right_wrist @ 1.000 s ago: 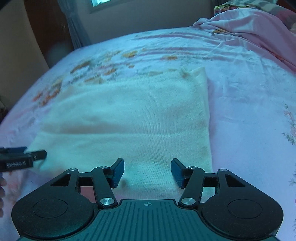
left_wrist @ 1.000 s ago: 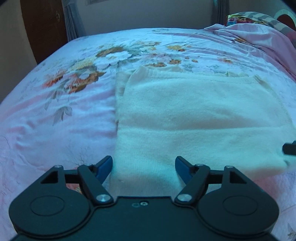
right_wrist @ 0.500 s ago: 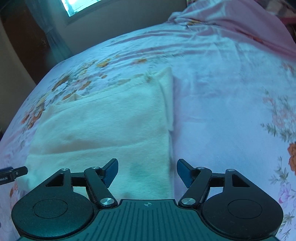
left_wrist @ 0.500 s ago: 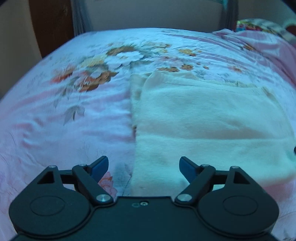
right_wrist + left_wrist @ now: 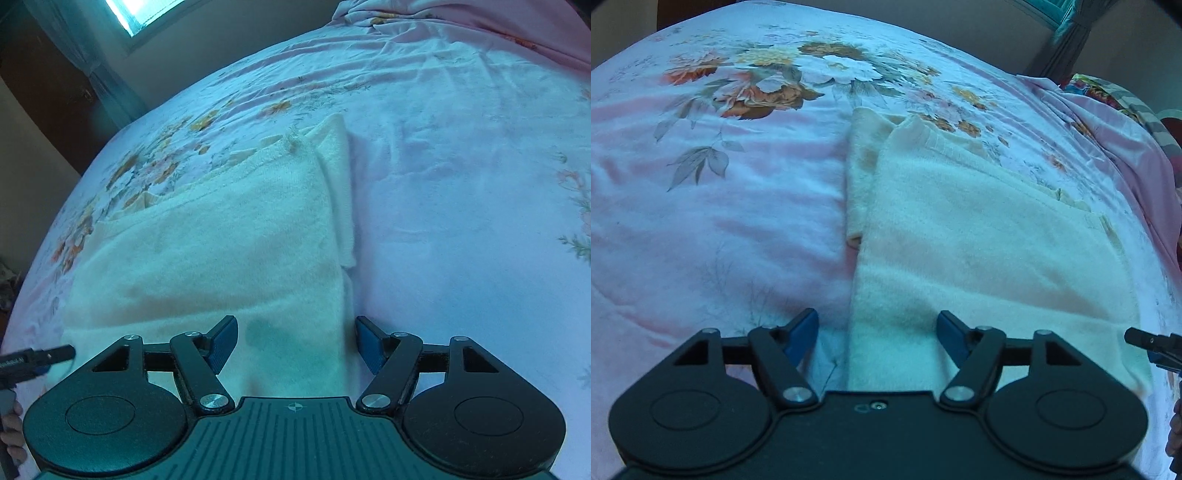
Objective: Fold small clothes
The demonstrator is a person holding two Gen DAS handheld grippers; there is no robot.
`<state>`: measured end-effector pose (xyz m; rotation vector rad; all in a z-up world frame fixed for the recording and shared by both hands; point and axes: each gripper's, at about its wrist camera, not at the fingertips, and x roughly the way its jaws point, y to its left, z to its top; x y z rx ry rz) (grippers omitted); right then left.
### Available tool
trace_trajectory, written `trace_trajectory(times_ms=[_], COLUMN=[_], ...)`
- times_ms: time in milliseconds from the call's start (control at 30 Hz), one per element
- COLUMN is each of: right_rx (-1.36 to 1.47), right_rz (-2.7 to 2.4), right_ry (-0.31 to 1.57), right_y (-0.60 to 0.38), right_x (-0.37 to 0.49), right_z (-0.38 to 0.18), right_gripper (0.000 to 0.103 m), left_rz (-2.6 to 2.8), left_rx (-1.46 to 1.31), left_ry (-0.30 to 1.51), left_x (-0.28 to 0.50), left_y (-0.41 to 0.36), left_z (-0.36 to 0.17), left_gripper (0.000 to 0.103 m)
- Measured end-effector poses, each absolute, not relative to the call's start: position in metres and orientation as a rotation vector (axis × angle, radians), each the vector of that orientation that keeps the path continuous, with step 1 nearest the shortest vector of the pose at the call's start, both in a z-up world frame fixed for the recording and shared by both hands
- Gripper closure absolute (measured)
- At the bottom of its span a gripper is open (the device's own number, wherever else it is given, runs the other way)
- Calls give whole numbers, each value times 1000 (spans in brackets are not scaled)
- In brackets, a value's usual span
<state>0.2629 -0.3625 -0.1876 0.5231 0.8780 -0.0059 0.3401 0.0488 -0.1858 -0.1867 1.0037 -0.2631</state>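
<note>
We see the left gripper (image 5: 877, 328) low in its own frame, unclenched, straddling the near left edge of the cream knit garment (image 5: 979, 251); its jaws have just been closing, with cloth between them but neither blue pad pressing it. The right gripper (image 5: 295, 339) is likewise released, its jaws having opened within the last second, set over the garment's near right edge.

The garment lies partly folded across the centre of both frames on the floral bedsheet (image 5: 701, 221).

Risks, in our judgement: the near edge is stacked in layers, so a shallow pinch may catch only the top one and pull the fold apart. A deep one may gather the sheet too. Uneven lifting by the two hands would skew the next fold.

The left view alone shows the underlayer sticking out at centre left and the patterned bedding (image 5: 1108, 96) at upper right. The right view alone shows the window (image 5: 147, 14) at upper left and the right-edge flap.
</note>
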Motion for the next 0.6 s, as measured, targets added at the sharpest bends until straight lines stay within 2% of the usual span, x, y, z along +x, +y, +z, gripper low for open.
trace_trajectory(times_ms=[33, 133, 200, 300, 367, 400, 467, 500, 533, 567, 600], right_rx=[531, 535, 536, 575, 613, 647, 677, 687, 687, 699, 705], right_rz=[-1, 5, -3, 2, 4, 16, 23, 27, 39, 61, 65], right_ry=[876, 866, 865, 866, 856, 857, 864, 866, 876, 897, 894], right_y=[-362, -360, -361, -367, -372, -376, -380, -380, -379, -379, -378], right_x=[266, 272, 276, 281, 287, 291, 299, 300, 301, 302, 299], right_z=[-188, -189, -190, -194, -197, -200, -204, -205, -205, -206, -205], right_gripper=[34, 35, 48, 48, 48, 48, 48, 57, 74, 93, 93], left_rz=[-267, -278, -288, -302, -314, -321, -323, -315, -302, -305, -314], left_rx=[-190, -240, -302, -371, -392, -405, -410, -393, -376, -383, -406], left_ry=[1002, 997, 1007, 1020, 1025, 1032, 1041, 1043, 1045, 1051, 1059], left_x=[342, 347, 353, 361, 366, 369, 373, 373, 372, 371, 371], left_y=[48, 50, 54, 55, 52, 50, 47, 45, 43, 43, 45], left_z=[-187, -188, -190, -194, -196, -198, -200, -200, -199, -198, -197], left_gripper=[39, 57, 72, 78, 77, 73, 73, 77, 81, 90, 92])
